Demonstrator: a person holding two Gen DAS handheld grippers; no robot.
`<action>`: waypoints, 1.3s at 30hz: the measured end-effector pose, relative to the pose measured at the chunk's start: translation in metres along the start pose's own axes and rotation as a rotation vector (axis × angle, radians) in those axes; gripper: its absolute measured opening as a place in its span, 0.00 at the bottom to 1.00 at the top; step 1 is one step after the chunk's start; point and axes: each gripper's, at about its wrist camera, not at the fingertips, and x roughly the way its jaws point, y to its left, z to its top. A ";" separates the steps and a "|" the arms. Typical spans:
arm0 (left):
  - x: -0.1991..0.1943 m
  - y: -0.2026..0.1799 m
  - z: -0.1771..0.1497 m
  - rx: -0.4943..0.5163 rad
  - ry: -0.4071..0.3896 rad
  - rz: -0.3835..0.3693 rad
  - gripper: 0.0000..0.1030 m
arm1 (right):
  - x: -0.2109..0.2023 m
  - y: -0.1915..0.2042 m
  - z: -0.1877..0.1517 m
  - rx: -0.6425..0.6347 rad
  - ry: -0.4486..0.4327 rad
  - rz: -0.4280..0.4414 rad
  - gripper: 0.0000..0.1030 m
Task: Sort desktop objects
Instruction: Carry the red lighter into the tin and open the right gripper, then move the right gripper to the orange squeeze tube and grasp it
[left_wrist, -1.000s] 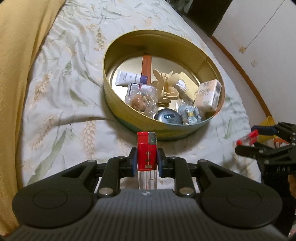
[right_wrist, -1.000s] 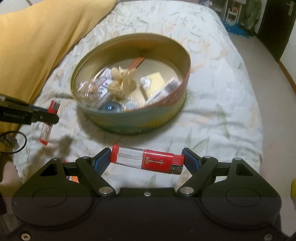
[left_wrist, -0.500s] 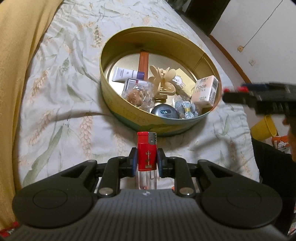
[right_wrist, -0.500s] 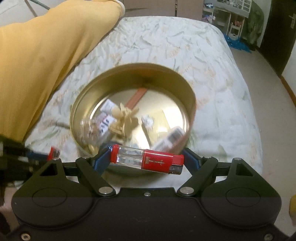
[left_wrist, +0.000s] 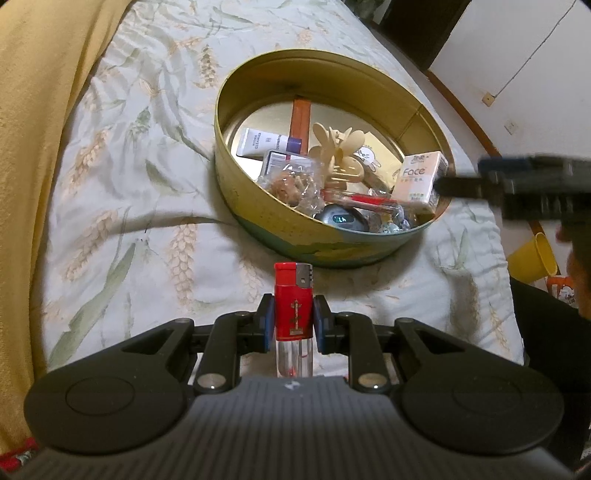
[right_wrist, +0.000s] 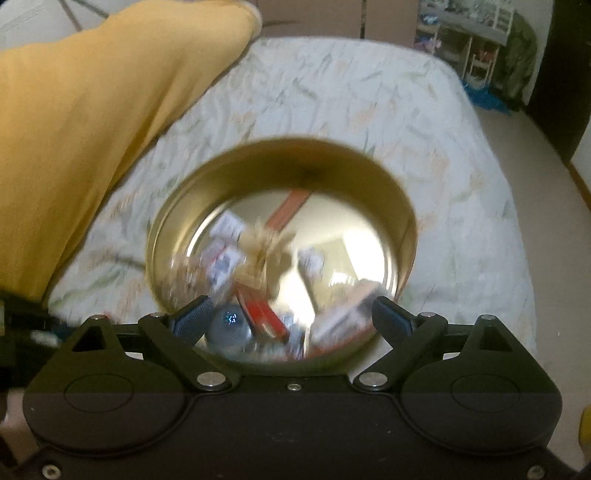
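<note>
My left gripper (left_wrist: 293, 325) is shut on a red lighter (left_wrist: 293, 308), held upright just in front of the round gold tin (left_wrist: 295, 243) on the bed. My right gripper (right_wrist: 291, 314) is open and empty, directly above the near side of the tin (right_wrist: 402, 206); it shows blurred at the right edge of the left wrist view (left_wrist: 517, 184). A second red lighter (left_wrist: 364, 201) lies inside the tin on the other items, also seen blurred in the right wrist view (right_wrist: 260, 312). The tin holds a hair clip (left_wrist: 338, 155), a Face tissue pack (left_wrist: 421, 177) and several small things.
The tin sits on a leaf-patterned bedspread (left_wrist: 129, 184). A yellow blanket (left_wrist: 33, 110) lies along the left, also in the right wrist view (right_wrist: 92, 122). A yellow cup (left_wrist: 532, 254) stands on the floor beyond the bed's right edge.
My right gripper moved over the tin, opened and let go of its red lighter, which now lies inside. My left gripper still holds its lighter in front of the tin.
</note>
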 end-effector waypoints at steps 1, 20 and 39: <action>0.000 -0.001 0.000 0.001 -0.001 0.001 0.24 | -0.001 0.001 -0.006 -0.005 0.013 0.009 0.90; -0.001 0.001 -0.003 0.008 0.002 0.014 0.24 | -0.006 0.070 -0.098 -0.147 0.209 0.185 0.85; 0.001 0.001 -0.005 0.013 0.011 0.013 0.24 | 0.041 0.111 -0.143 -0.265 0.405 0.144 0.43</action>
